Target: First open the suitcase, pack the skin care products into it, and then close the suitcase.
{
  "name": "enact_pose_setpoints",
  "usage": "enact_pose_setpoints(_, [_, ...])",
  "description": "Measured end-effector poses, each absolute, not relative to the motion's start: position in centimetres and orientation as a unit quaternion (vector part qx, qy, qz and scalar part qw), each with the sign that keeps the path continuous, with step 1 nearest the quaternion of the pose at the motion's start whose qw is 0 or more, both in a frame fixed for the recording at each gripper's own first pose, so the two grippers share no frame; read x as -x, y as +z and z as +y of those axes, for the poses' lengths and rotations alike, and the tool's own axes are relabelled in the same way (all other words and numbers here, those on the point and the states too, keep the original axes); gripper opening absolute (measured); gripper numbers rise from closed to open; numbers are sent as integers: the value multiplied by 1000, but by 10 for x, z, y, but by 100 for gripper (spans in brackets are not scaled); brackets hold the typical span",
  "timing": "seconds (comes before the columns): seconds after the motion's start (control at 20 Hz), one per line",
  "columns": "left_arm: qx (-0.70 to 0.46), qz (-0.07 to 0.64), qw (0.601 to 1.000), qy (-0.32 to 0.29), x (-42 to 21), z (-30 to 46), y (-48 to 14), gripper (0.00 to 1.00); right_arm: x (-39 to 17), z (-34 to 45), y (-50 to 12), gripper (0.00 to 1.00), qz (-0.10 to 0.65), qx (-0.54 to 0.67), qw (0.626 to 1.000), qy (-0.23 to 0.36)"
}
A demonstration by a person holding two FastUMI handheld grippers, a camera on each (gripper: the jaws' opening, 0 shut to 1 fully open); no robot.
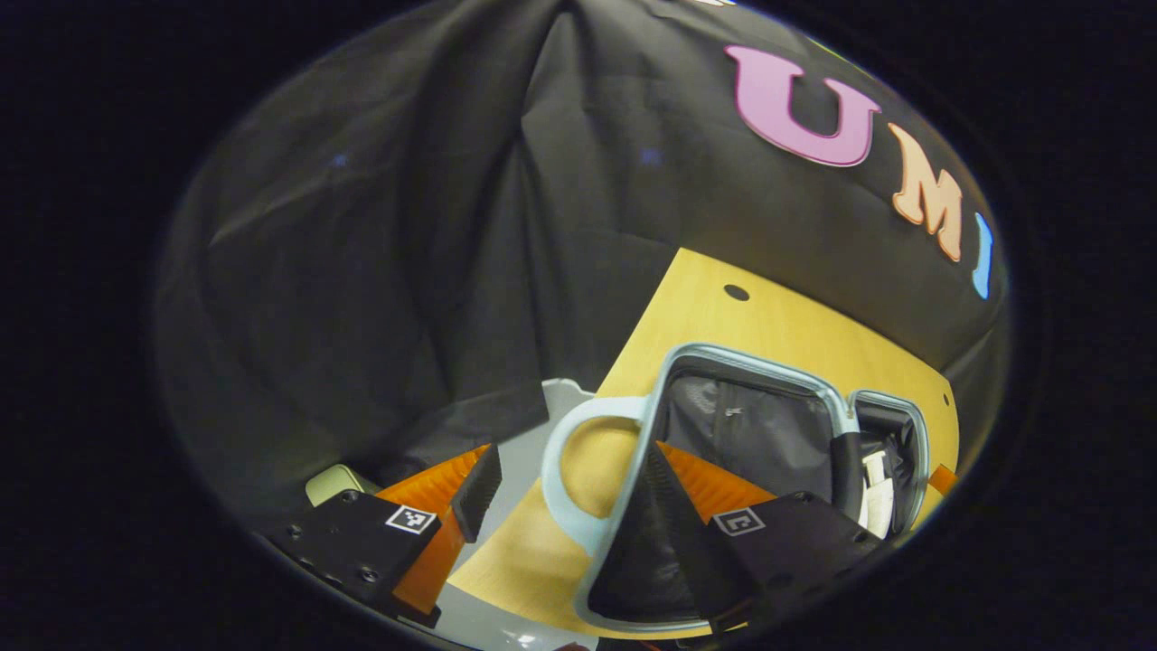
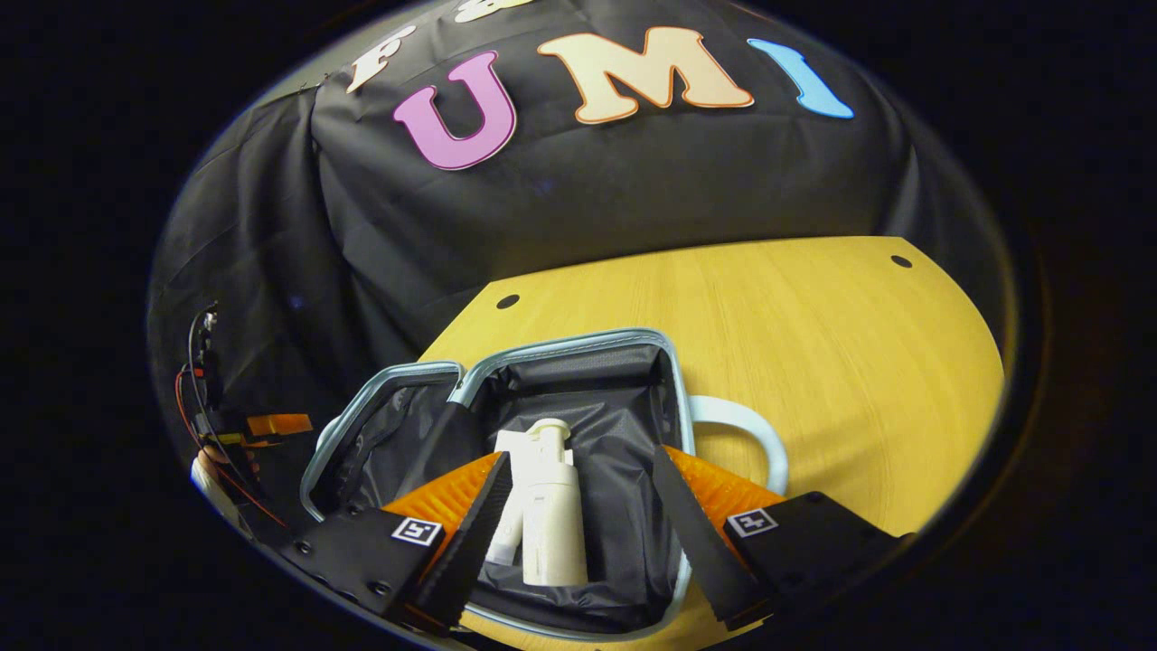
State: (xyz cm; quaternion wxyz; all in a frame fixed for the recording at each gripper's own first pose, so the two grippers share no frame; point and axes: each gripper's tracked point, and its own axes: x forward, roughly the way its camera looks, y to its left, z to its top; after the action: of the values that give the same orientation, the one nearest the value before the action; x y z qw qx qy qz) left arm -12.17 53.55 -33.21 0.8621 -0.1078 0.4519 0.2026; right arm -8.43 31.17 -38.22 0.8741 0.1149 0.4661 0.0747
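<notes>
Hovering spread wide and empty, the right gripper (image 2: 574,520) frames two white bottles (image 2: 545,511) lying in the open suitcase (image 2: 578,348) on the wooden table (image 2: 813,316). From the left gripper view, the left gripper (image 1: 569,493), also spread, straddles the suitcase's pale handle (image 1: 565,470).

A staged recording booth rather than a lived-in room: black cloth (image 2: 587,208) drapes the walls from nine o'clock round to three, creased and hung loose. At six o'clock a bare wooden table (image 2: 813,334) with drilled holes holds an open suitcase (image 2: 578,362).
</notes>
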Motion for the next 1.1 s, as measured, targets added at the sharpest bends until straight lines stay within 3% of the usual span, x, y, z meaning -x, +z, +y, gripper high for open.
enact_pose_setpoints(0.4, [146, 507, 823, 212, 132, 565, -390, 90, 85, 295, -375, 98, 461, -101, 881, 42])
enact_pose_setpoints(0.5, [161, 513, 819, 199, 132, 561, -400, 81, 86, 295, -373, 98, 459, -94, 882, 42])
enact_pose_setpoints(0.55, [168, 513, 819, 193, 129, 556, -401, 68, 86, 295, -373, 98, 459, -90, 883, 45])
enact_pose_setpoints(0.6, [174, 512, 822, 180, 126, 549, -400, 61, 86, 295, -372, 98, 459, -88, 883, 48])
enact_pose_setpoints(0.75, [141, 519, 826, 167, 122, 544, -394, 10, 85, 296, -369, 98, 456, -87, 884, 54])
enact_pose_setpoints(0.95, [125, 501, 841, 161, 115, 534, -357, 0, 83, 292, -359, 98, 442, -87, 890, 68])
enact_pose_setpoints(1.1, [101, 468, 864, 157, 106, 527, -312, 0, 86, 288, -351, 98, 434, -81, 893, 88])
